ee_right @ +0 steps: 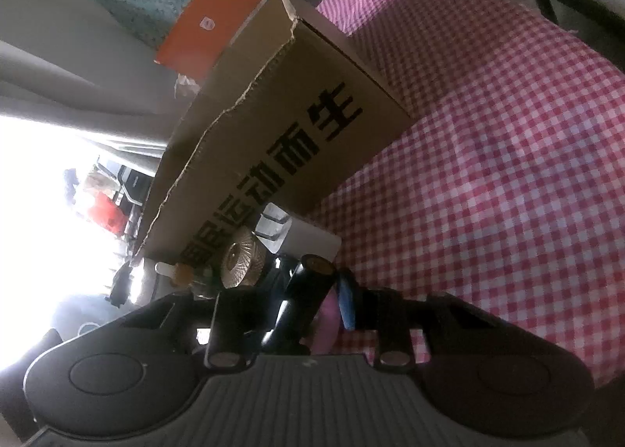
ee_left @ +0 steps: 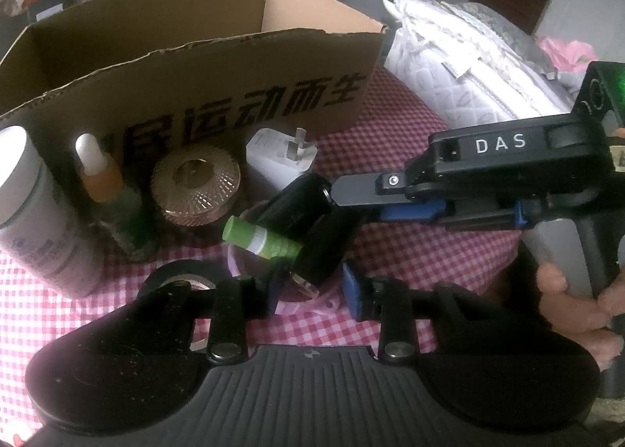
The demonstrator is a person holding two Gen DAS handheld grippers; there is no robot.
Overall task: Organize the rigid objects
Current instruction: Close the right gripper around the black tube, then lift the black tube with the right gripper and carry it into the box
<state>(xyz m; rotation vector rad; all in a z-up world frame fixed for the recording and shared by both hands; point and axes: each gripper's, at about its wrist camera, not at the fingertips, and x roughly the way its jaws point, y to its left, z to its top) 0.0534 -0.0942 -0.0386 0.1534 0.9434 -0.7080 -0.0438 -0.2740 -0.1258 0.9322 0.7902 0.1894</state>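
In front of the cardboard box [ee_left: 218,68], the black cylinder [ee_left: 291,204] lies across a small pink dish [ee_left: 238,259]; my right gripper [ee_right: 312,290] clamps it. I'd lift straight, sparing the green tube [ee_left: 261,242]. My left gripper [ee_left: 312,283] straddles the dish, grasping nothing.

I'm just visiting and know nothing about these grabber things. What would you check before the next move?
1. Cardboard box open on top: ok.
2. Black cylinder sits between the right gripper fingers: ok.
3. Its grip on it is firm: cannot tell.
4. Left gripper clear of the lower black cylinder: not ok, its fingers straddle it.
5. Green tube clear of the cylinders: not ok, it lies against them and might get dragged.
6. Low path to the box free: not ok, the white plug adapter and ribbed round jar stand in front of it.
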